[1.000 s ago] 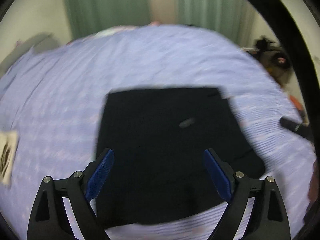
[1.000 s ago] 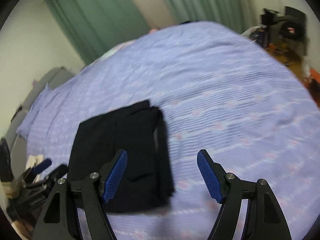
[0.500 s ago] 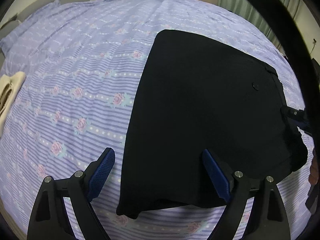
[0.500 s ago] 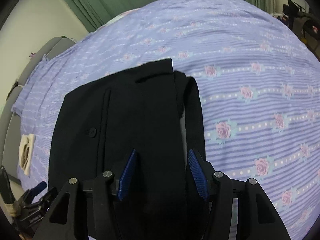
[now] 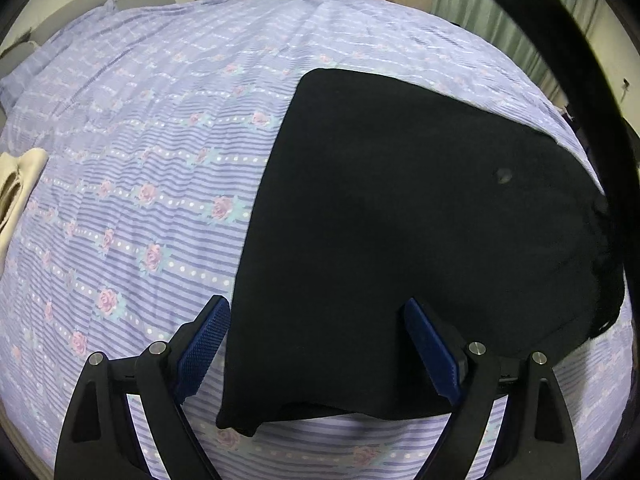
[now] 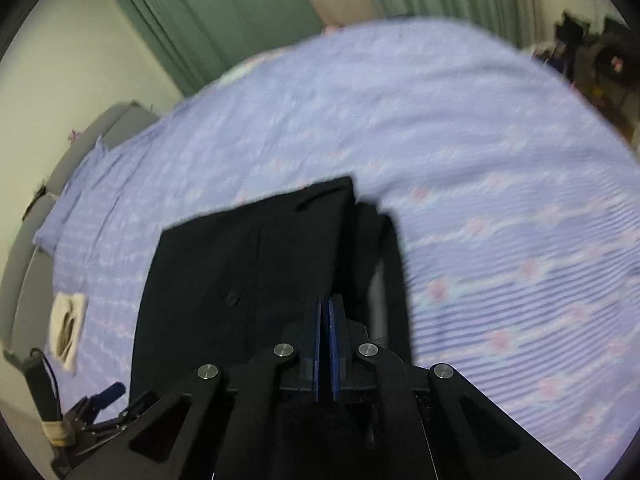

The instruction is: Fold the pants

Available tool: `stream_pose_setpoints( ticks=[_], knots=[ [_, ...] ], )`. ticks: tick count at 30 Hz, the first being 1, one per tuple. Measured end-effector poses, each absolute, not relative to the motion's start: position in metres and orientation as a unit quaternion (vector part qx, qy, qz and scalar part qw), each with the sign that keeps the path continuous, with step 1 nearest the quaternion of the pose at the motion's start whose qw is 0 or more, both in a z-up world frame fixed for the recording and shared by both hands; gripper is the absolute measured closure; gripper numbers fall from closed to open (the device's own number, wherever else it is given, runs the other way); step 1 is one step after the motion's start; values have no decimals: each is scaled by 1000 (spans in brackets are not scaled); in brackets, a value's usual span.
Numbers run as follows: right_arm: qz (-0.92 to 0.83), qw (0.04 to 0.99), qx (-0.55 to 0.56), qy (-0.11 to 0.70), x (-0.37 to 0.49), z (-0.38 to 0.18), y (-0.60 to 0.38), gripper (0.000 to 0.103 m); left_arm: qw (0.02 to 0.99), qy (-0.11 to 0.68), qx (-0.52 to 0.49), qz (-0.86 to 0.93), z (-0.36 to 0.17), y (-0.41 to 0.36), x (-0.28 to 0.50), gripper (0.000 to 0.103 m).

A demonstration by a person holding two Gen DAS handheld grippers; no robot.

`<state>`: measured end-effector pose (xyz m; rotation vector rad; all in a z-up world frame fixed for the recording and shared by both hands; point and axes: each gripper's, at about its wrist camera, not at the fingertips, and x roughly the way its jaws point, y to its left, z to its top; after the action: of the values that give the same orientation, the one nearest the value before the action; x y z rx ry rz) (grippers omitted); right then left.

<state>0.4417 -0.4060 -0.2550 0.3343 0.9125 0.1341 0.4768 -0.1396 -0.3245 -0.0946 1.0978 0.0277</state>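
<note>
The fingers (image 5: 204,344) of the left gripper (image 5: 316,344) are spread wide, and the near edge of the pants (image 5: 400,240) lies between them; whether the pads touch the cloth I cannot tell. In this left wrist view the pants are a flat black block on the bed (image 5: 140,140), already folded to a compact shape, with a small button (image 5: 503,177) showing near the far right side. One near corner hangs a little loose over the striped sheet. A beige cloth (image 5: 16,184) lies at the left rim, well apart. In the right wrist view, which is blurred, the fingers (image 6: 318,336) of the right gripper (image 6: 325,338) are pressed together over the near part of the pants (image 6: 248,272); they seem to pinch a layer, but the black cloth hides it. A second folded layer shows along the right edge. I judge the folding is nearly done; perhaps one last fold or some smoothing is left.
</note>
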Motion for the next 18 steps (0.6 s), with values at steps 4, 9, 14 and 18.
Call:
stream_pose_setpoints(
  ticks=[4,9,14,18],
  knots=[
    [23,866,138,481,451,-291,-424,99,850,527,-25,4,-328,-154,480,13],
    [-2,857,113,502,455,-315,-427,92,849,528,-12,11,-331,-160,481,12],
    [-38,863,113,491,427,-292,-440,40,845,534,-4,8,-329,-161,479,12],
    [-41,879,148,451,380,-266,-447,23,856,516,32,0,-315,-170,464,12]
  ],
)
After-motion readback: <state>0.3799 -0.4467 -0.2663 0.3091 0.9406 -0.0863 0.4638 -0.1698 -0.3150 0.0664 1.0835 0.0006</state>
